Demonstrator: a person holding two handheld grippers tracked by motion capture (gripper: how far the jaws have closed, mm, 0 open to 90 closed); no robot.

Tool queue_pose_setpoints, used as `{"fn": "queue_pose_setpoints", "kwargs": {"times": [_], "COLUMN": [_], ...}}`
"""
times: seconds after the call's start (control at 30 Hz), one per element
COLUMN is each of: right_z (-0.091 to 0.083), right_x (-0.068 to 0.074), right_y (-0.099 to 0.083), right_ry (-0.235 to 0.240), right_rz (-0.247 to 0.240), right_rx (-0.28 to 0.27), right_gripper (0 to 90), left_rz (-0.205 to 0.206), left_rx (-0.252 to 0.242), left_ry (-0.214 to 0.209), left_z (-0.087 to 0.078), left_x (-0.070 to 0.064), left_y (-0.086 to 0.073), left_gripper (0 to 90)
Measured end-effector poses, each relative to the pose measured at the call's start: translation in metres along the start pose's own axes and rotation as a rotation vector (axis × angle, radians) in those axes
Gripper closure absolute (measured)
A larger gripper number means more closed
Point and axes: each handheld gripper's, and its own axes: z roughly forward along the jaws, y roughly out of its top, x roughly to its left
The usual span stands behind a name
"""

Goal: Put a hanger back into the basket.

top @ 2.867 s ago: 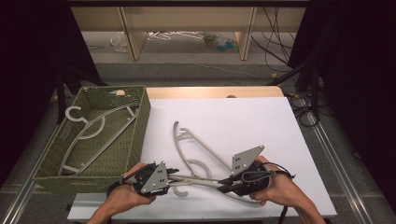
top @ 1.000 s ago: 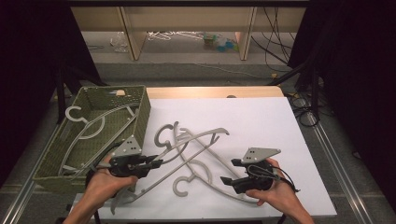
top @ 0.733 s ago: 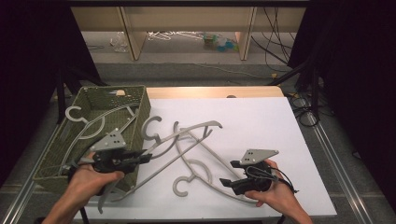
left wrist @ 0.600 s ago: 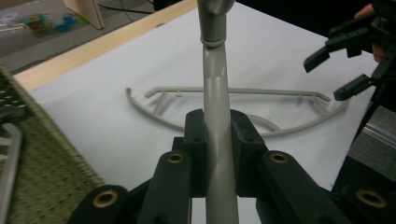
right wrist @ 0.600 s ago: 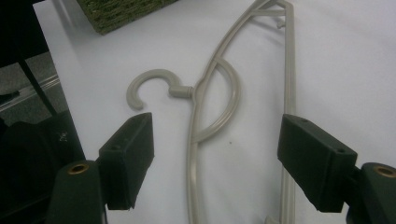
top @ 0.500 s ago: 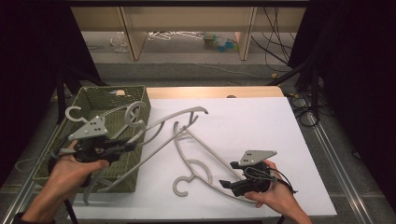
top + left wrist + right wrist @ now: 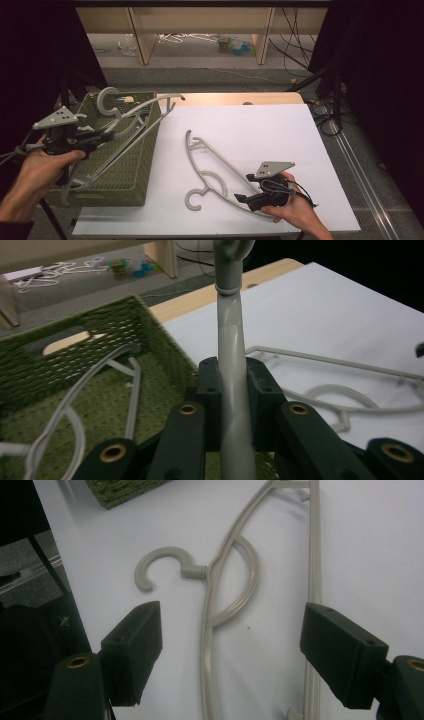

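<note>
My left gripper is shut on the neck of a grey plastic hanger, just below its hook, and holds it over the green woven basket. In the left gripper view the jaws clamp the hanger's stem. Another grey hanger lies inside the basket. A third grey hanger lies flat on the white tabletop. My right gripper rests open at its lower end. In the right gripper view that hanger lies between and beyond the spread jaws of the gripper.
The basket stands at the table's left edge, and its corner appears in the right gripper view. A wooden strip runs along the table's far edge. Shelving with clutter and cables stands behind. Black curtains flank both sides.
My left gripper has carried its hanger leftward from the middle of the table to above the basket. The right hand has stayed in place beside the hanger left on the table.
</note>
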Motion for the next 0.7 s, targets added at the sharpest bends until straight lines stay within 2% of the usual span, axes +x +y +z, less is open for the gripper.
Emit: {"fn": "queue_pose_setpoints", "kwargs": {"times": [0.07, 0.13, 0.17, 0.37, 0.53, 0.6, 0.67, 0.7], "right_z": [0.0, 0.0, 0.0, 0.002, 0.003, 0.004, 0.004, 0.004], "right_x": [0.0, 0.0, 0.0, 0.0, 0.001, 0.001, 0.001, 0.001], "right_y": [0.0, 0.0, 0.0, 0.0, 0.0, 0.0, 0.0, 0.0], "right_ry": [0.002, 0.003, 0.003, 0.007, 0.01, 0.013, 0.012, 0.011], "right_rz": [0.0, 0.001, 0.0, -0.008, -0.006, -0.005, -0.009, -0.01], "right_rx": [0.001, 0.003, 0.003, 0.009, 0.018, 0.02, 0.019, 0.018], "right_gripper": [26.0, 26.0, 26.0, 26.0, 25.9, 26.0, 26.0, 25.9], "left_rz": [-0.006, -0.04, -0.015, -0.017, -0.016, -0.009, 0.007, -0.018], "left_rx": [-0.001, -0.001, 0.001, 0.032, 0.046, 0.073, 0.14, 0.131], "left_ry": [0.019, 0.024, 0.062, 0.109, 0.115, 0.122, 0.129, 0.137], "left_z": [-0.003, -0.007, -0.008, -0.013, -0.013, -0.009, -0.007, -0.003], "left_x": [0.008, 0.015, 0.021, 0.044, 0.055, 0.059, 0.064, 0.064], "left_y": [0.0, 0.0, 0.001, 0.0, -0.002, -0.003, -0.004, -0.005], "left_gripper": [78.8, 78.8, 78.8, 78.8, 78.8, 78.8, 78.8, 78.8]}}
